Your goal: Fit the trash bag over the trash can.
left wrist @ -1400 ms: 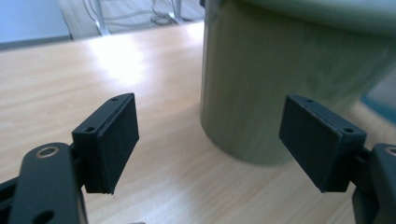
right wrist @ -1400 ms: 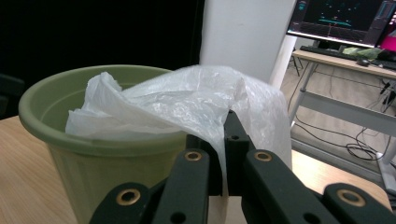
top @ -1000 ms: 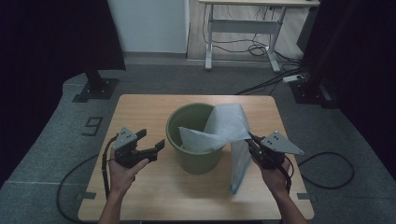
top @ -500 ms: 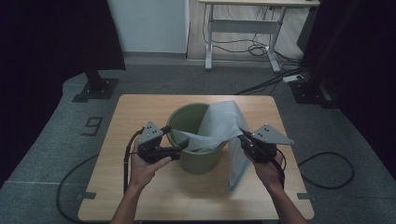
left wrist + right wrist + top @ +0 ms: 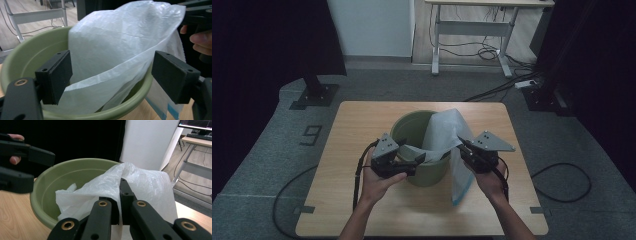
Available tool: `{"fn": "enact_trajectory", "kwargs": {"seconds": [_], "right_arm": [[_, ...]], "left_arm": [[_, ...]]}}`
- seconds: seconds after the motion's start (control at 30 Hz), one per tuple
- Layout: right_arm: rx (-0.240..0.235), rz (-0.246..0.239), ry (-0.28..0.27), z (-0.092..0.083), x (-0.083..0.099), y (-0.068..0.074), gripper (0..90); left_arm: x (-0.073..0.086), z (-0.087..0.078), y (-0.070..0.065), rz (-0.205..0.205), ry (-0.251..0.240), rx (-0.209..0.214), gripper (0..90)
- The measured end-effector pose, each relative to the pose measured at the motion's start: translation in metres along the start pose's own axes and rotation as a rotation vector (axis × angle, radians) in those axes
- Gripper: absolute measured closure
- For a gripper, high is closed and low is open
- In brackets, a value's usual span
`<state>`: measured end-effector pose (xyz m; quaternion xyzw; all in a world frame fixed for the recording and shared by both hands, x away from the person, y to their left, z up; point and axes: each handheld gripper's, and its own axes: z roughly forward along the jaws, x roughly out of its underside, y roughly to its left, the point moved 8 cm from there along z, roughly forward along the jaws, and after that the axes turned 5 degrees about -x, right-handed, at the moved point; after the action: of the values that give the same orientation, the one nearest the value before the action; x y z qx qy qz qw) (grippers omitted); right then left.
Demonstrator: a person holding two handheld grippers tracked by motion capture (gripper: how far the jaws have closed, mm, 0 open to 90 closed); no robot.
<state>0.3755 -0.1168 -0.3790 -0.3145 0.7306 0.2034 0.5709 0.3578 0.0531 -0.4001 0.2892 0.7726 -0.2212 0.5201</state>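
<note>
Translucent white plastic bag [image 5: 444,132] lies draped across the round green plastic bucket [image 5: 407,131] on the wooden table [image 5: 357,122], its long axis running from inside the bucket over the rim and down the person's right side. Right gripper [image 5: 460,144] is pinched closed on the bag's edge. Left gripper [image 5: 422,159] stands wide at the near rim, the bag between its pads [image 5: 58,75] untouched.

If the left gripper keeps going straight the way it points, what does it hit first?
Most likely the white plastic bag draped over the green bucket's near rim: it sits right between the open left gripper's jaws. Depth is hard to judge.
</note>
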Motion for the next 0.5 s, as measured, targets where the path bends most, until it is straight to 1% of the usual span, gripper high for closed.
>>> {"fn": "enact_trajectory", "kwargs": {"seconds": [0.23, 0.3, 0.33, 0.37, 0.4, 0.43, 0.47, 0.5], "right_arm": [[-0.002, 0.017, 0.005, 0.004, -0.002, 0.001, 86.8], [-0.005, 0.026, 0.004, 0.005, -0.002, 0.001, 86.3], [-0.007, 0.027, 0.003, 0.005, -0.001, 0.002, 86.0], [-0.009, 0.026, 0.002, 0.005, -0.001, 0.002, 85.7], [-0.009, 0.026, 0.002, 0.005, -0.001, 0.002, 85.7], [-0.010, 0.026, -0.001, 0.004, -0.001, 0.003, 85.6], [-0.014, 0.029, -0.005, 0.002, -0.001, 0.003, 85.3], [-0.014, 0.029, -0.005, 0.002, -0.001, 0.003, 85.3]], "left_arm": [[-0.003, 0.010, -0.017, 0.028, 0.007, 0.021, 16.3], [-0.003, 0.015, -0.020, 0.032, 0.014, 0.017, 17.2], [-0.004, 0.016, -0.021, 0.032, 0.015, 0.014, 18.8], [-0.004, 0.018, -0.021, 0.031, 0.018, 0.012, 23.6], [-0.004, 0.020, -0.022, 0.029, 0.017, 0.005, 23.6], [-0.004, 0.021, -0.022, 0.030, 0.015, -0.012, 25.8], [-0.004, 0.022, -0.025, 0.033, 0.012, -0.008, 30.7], [-0.004, 0.022, -0.025, 0.033, 0.012, -0.008, 31.2]]}}
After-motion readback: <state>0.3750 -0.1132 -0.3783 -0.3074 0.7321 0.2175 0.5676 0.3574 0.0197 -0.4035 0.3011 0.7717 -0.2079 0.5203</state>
